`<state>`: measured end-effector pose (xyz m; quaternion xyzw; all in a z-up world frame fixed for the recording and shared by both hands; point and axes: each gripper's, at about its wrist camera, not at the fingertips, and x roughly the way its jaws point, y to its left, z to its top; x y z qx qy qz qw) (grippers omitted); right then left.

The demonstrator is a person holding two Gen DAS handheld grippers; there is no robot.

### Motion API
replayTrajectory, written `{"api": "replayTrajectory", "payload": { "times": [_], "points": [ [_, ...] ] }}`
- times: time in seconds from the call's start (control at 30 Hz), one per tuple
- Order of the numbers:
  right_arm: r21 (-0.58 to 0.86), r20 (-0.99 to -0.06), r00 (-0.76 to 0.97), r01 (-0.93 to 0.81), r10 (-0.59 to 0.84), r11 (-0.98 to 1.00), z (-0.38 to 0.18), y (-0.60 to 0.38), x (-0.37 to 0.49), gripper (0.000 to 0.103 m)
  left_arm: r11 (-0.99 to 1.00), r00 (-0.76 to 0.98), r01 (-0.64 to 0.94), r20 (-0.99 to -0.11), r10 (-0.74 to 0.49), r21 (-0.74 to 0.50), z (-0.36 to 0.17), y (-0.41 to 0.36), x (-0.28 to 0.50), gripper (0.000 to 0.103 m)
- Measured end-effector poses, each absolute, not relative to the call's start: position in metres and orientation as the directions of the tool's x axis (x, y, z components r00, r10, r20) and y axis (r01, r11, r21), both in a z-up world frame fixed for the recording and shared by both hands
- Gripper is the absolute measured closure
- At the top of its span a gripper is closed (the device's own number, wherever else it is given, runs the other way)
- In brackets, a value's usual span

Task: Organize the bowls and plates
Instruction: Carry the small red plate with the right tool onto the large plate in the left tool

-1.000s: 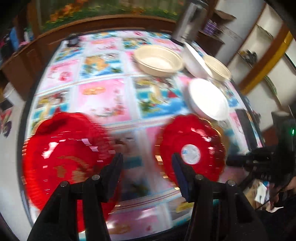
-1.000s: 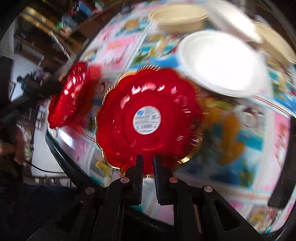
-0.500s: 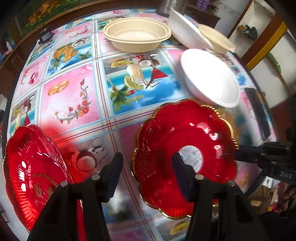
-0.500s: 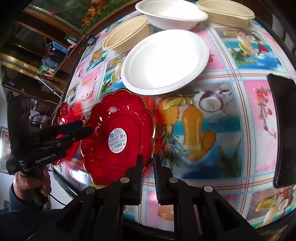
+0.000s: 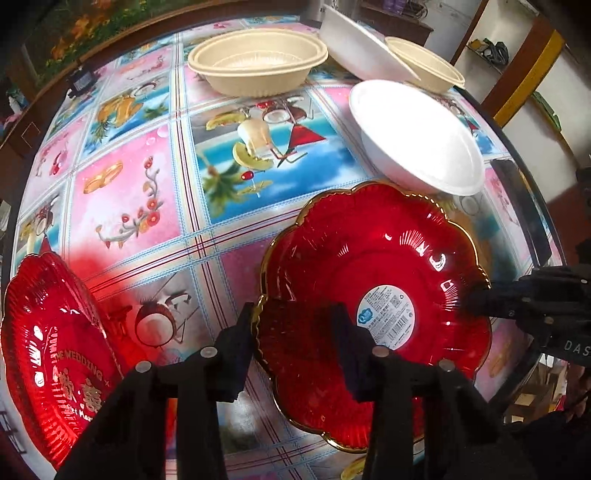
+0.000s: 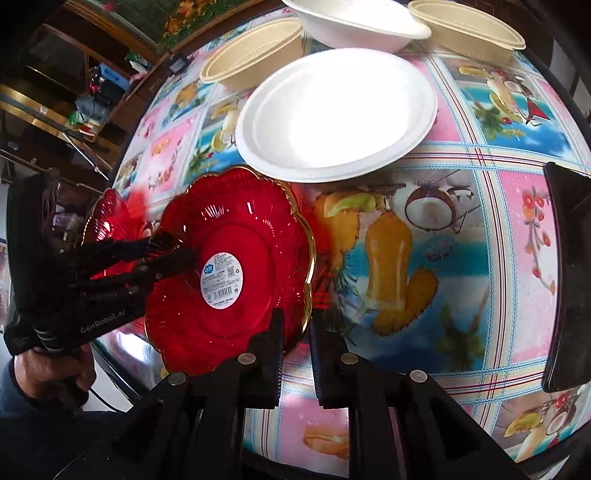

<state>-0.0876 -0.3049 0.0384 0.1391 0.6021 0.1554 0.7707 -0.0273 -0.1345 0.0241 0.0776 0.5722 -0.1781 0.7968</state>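
Note:
A red gold-rimmed plate with a white label (image 5: 373, 295) (image 6: 236, 266) is held tilted above the table. My right gripper (image 6: 295, 325) is shut on its near rim; it shows at the right in the left wrist view (image 5: 480, 299). My left gripper (image 5: 291, 332) is open, its jaws astride the plate's left rim, and appears in the right wrist view (image 6: 173, 247). A second red plate (image 5: 55, 354) (image 6: 107, 218) lies at the table's left edge. A white plate (image 5: 417, 136) (image 6: 336, 110) lies just beyond.
Two beige bowls (image 5: 258, 62) (image 5: 424, 62) and a white bowl (image 6: 354, 22) stand at the far side of the patterned table (image 5: 147, 184). A black flat object (image 6: 569, 277) lies at the table's right edge.
Both grippers have moved closer together. The label plate now sits between my left gripper's jaws, where before it was to their right. The right gripper keeps its hold.

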Motion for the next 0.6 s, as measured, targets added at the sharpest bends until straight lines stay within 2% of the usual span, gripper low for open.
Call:
{"api": "replayTrajectory", "payload": {
  "times": [0.6],
  "points": [
    [0.388,-0.861,0.302,-0.133,0.41,0.912,0.058,-0.296,-0.093,0.089,0.927,0.427,0.373,-0.892,-0.146,0.027,0.06,-0.132,-0.041,0.064]
  ]
}}
